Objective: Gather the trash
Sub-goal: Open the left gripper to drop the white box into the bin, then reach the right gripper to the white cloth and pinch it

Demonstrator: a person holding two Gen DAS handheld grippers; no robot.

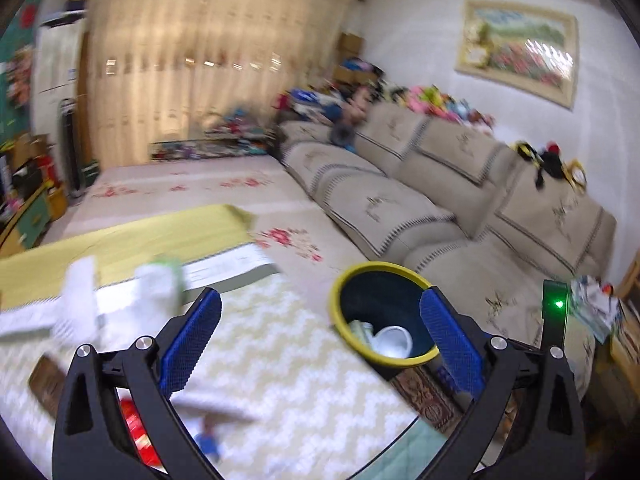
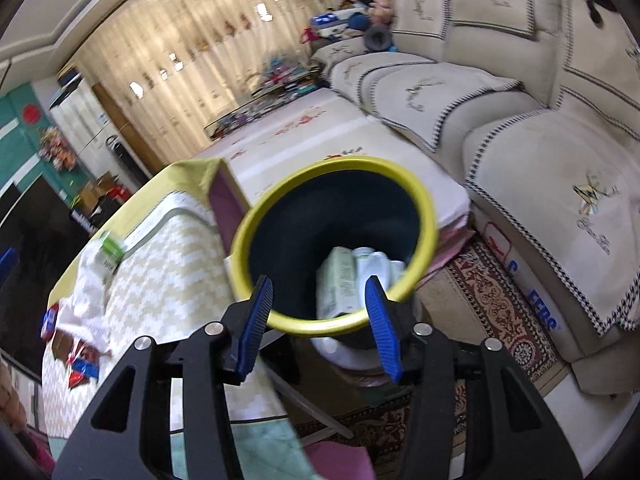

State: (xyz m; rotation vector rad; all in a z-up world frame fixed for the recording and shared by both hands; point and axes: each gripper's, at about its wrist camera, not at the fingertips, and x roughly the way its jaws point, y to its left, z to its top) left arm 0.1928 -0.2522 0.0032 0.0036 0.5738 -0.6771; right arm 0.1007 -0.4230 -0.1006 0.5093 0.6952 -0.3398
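Bin: one dark trash bin with a yellow rim (image 2: 424, 196) stands just beyond the right edge of the desk (image 1: 280, 360), between the desk and the sofa (image 1: 400, 208); in the left wrist view the same bin (image 1: 340, 320) sits to the right of centre, its far right side hidden behind the right finger
Bin contents: a pale green carton (image 2: 340, 280) and white crumpled trash (image 2: 380, 264) lie at the bottom; the left view shows a white cup-like piece (image 1: 394, 340) there too (an exact count inside cannot be told)
Right gripper (image 2: 318, 308): two blue fingers (image 2: 256, 320) stand partly apart with nothing between them; they hang just near of the bin's rim, the carton showing in the gap below
Left gripper (image 1: 320, 344): two blue fingers (image 1: 192, 340) spread wide and empty, over the desk's zigzag cloth; the bin lies beside the right finger
Trash left on the desk: one white crumpled cloth or paper (image 2: 90, 292); one green-topped carton (image 2: 110, 250) at its far end; several red and blue wrappers (image 2: 82, 366) at the near left (blurred, so I cannot count them exactly)
Floor: one patterned rug (image 2: 500, 312) under the bin and along the sofa
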